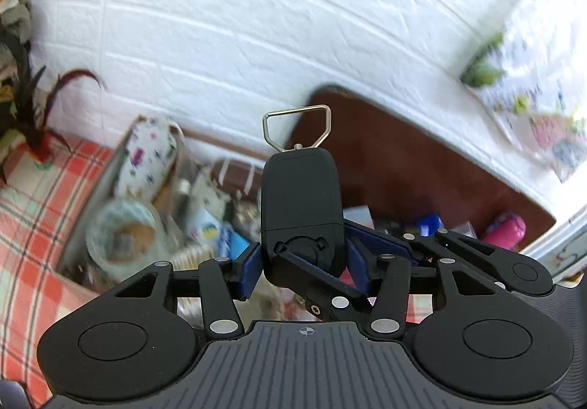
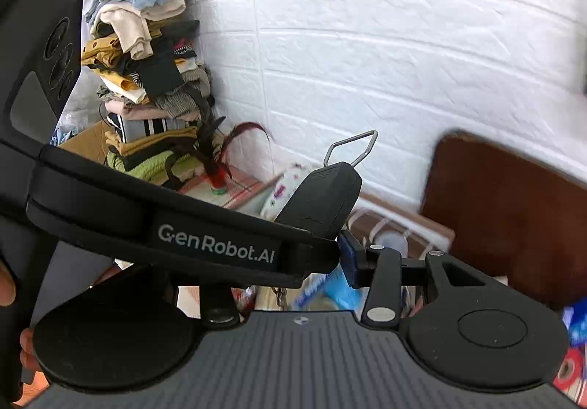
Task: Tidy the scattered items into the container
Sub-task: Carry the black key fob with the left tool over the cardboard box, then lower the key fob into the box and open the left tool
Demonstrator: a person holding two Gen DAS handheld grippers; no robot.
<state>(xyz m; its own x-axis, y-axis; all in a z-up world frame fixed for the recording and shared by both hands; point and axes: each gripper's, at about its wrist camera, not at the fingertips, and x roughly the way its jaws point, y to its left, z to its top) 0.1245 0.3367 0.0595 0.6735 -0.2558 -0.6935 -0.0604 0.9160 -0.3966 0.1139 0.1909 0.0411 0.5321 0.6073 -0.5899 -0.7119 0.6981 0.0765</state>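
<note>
Left tool (image 1: pixel 304 262): clenched on a black device (image 1: pixel 301 203), its blue pads (image 1: pixel 248 269) pressed against the device's lower sides.
Black device: a rounded block with a wire bail (image 1: pixel 297 128) at its top end, held upright between the pads; in the right wrist view it (image 2: pixel 323 201) leaned to the right, bail (image 2: pixel 354 148) uppermost.
Right tool (image 2: pixel 304 262): only its right blue pad (image 2: pixel 348 258) showed, just beside the device's lower end; the left finger was hidden behind the other tool's body (image 2: pixel 183 225), so I cannot tell whether it was gripping or released.
Right tool from the left view: its linkage (image 1: pixel 403 251) crossed in behind the device from the right, touching or nearly touching its base.
Container (image 1: pixel 154 210): a cardboard box below and ahead-left of the left tool, holding blurred items, among them a patterned pouch (image 1: pixel 150 155) and a round tub (image 1: pixel 123 232).
Surface: red-checked cloth (image 1: pixel 33 210) to the left of the box.
Only in the left view: a pink bottle (image 1: pixel 504 229) far right of the tool, and a floral cloth (image 1: pixel 543 115) upper right.
Only in the right view: a tall pile of folded clothes (image 2: pixel 146 71) upper left, against the white brick wall (image 2: pixel 367 42).
Both views: a feather shuttlecock (image 2: pixel 220 166) left of the device, and a brown board (image 2: pixel 513 218) to the right.
</note>
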